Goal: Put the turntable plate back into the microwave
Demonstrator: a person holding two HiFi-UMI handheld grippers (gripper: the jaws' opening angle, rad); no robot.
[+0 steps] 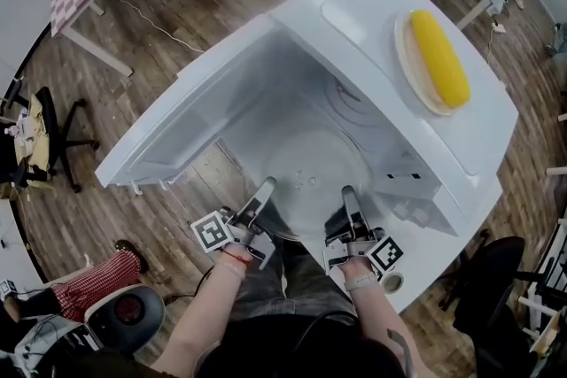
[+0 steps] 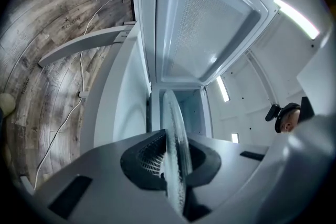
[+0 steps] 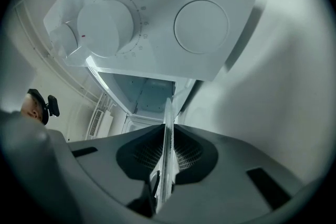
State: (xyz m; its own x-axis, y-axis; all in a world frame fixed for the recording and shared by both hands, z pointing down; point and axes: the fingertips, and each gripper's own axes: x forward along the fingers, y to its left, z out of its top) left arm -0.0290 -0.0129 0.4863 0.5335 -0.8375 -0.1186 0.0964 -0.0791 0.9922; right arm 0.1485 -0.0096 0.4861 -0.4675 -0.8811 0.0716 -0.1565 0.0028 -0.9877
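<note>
One white microwave fills the head view's middle, its door swung open toward 9 o'clock. Inside the open cavity, near its front, lies the clear glass plate; whether it rests on the floor there cannot be told. The left gripper clamps the plate's rim at 7 o'clock and the right gripper clamps it at 5 o'clock, each with its jaws closed tight on the glass edge. On the microwave's top, toward 1 o'clock, sits a dish bearing a yellow item.
</note>
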